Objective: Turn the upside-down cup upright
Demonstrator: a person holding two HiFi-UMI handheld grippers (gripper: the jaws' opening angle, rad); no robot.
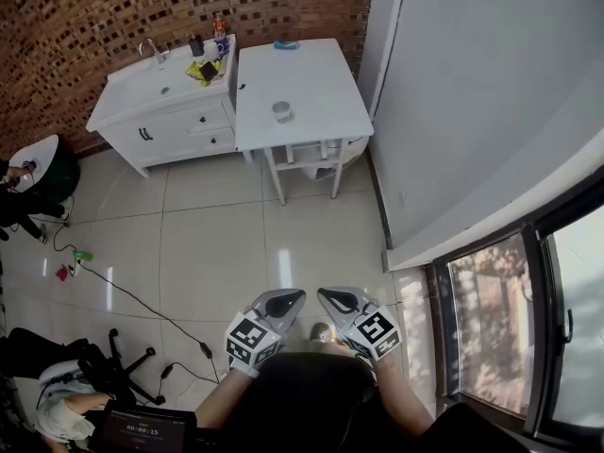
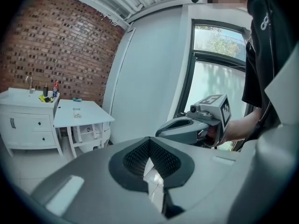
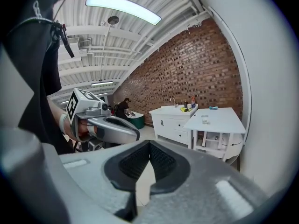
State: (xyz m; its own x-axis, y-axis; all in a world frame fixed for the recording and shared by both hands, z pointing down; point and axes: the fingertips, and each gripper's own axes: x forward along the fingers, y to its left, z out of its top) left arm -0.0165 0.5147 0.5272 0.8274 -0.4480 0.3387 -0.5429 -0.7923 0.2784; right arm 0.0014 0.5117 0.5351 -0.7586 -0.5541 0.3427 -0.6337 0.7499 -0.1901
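Left gripper (image 1: pixel 288 300) and right gripper (image 1: pixel 332 300) sit at the person's waist, jaws pressed together on nothing, while the cup (image 1: pixel 281 111) stands far off on the white table (image 1: pixel 321 78); likely pre-approach, so next: walk over, part one gripper's jaws, reach.

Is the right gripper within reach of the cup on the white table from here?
Probably not. The right gripper is held at the body, and the cup sits on the table far across tiled floor. Nothing blocks the path; step closer first.
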